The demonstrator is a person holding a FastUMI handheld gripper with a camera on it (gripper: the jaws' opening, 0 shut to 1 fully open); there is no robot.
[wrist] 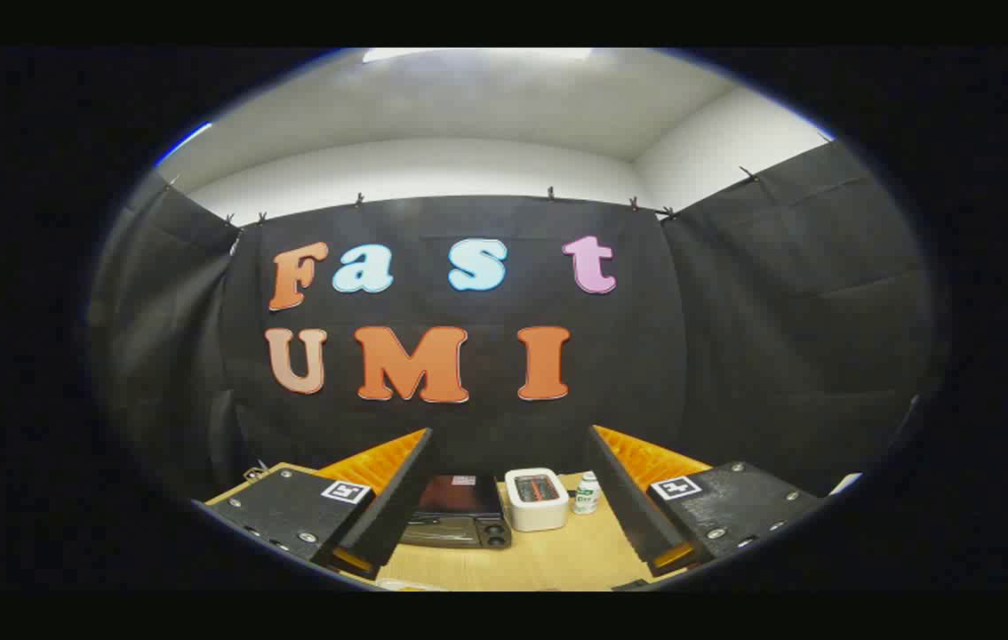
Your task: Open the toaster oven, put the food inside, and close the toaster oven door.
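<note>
Gripper (508, 498) released, fingers spread, holding nothing. Toaster oven (460, 520) sits closed at the far side of the table (548, 560), left of a white toaster (536, 498). Recommend approaching level and hooking the door handle squarely.

The toaster oven (460, 511) sits half behind the left finger, its door state unclear (small white bottle (587, 494) too tiny to identify).

the hand-held gripper (508, 498) is held level and raised, its two wedge-shaped fingers (397, 498) spread wide apart, angled outward, with nothing gripped between them.
</note>
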